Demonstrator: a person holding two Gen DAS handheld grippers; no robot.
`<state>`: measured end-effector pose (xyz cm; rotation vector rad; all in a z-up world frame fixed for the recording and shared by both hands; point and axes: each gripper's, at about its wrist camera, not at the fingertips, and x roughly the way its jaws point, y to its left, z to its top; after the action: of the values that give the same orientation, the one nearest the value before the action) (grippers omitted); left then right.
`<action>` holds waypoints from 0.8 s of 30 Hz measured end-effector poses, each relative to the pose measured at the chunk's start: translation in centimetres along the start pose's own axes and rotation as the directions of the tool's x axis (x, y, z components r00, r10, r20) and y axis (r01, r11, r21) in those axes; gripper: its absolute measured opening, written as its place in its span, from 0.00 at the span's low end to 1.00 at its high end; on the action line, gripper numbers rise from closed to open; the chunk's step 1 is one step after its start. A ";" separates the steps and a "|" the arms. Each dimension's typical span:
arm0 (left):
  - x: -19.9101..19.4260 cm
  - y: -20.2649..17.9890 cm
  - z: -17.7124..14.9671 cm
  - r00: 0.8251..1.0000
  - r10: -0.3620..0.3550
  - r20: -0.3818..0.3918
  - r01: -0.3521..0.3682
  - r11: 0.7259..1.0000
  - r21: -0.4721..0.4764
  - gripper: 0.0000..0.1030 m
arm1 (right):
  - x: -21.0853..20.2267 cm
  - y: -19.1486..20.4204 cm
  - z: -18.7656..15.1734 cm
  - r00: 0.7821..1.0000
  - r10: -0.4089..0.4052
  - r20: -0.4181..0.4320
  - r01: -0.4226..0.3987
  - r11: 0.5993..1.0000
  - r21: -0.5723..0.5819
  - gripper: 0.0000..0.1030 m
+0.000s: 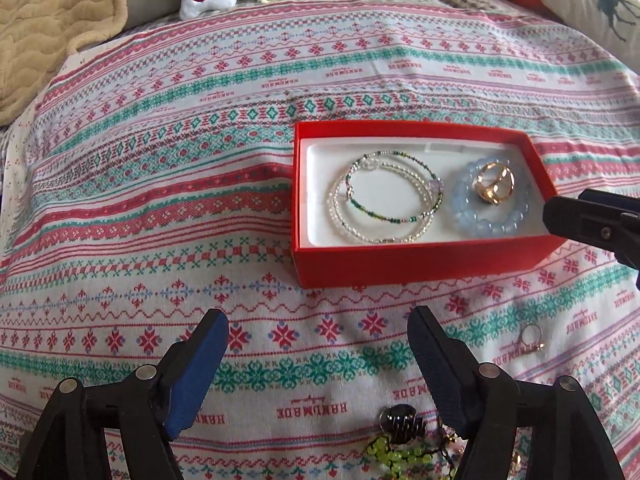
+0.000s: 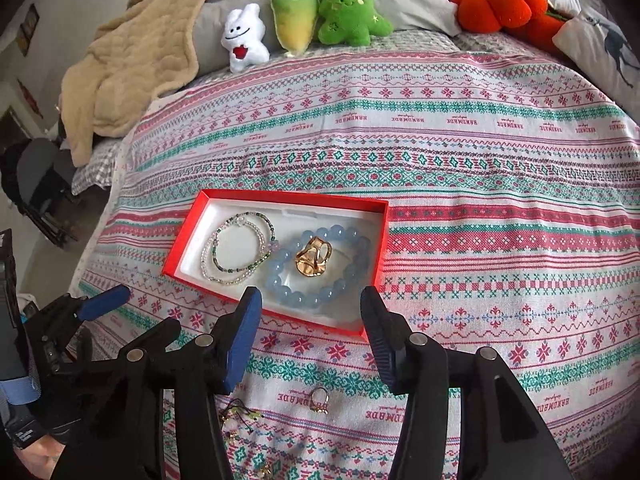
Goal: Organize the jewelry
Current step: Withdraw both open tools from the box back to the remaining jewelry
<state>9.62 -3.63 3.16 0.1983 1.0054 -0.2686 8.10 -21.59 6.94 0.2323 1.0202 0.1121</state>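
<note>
Both the left tool (image 1: 318, 334) and right tool (image 2: 311, 312) are spread, empty. The small ring (image 2: 320, 399), just below the right tool, is judged light, rigid and slippery; its band should be pinched across.

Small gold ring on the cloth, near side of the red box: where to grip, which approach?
Grip the small gold ring across its thin band, coming from above with the right gripper, whose open fingers sit closest to it. It seems to lie nearly flat on the soft patterned cloth, clear of the red box, with its chunkier part toward the camera.
</note>
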 end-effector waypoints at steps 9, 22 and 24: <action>-0.7 -0.8 -1.9 1.000 -0.002 -0.019 0.002 0.999 0.032 0.79 | -1.9 -0.3 -2.5 0.999 -0.028 -0.019 0.027 0.999 -0.021 0.64; -1.1 0.9 -4.8 0.998 -0.033 -0.061 0.035 0.999 0.023 0.83 | -2.4 -1.1 -5.7 0.992 -0.074 -0.098 0.073 0.997 -0.015 0.68; -0.9 1.2 -5.3 0.997 -0.025 -0.070 0.027 0.999 0.030 0.83 | -2.3 -1.3 -6.2 0.990 -0.085 -0.112 0.084 0.996 -0.015 0.68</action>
<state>5.30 -0.87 1.25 0.2240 1.0739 -0.3025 1.57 -22.45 5.45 0.1743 1.1402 0.0544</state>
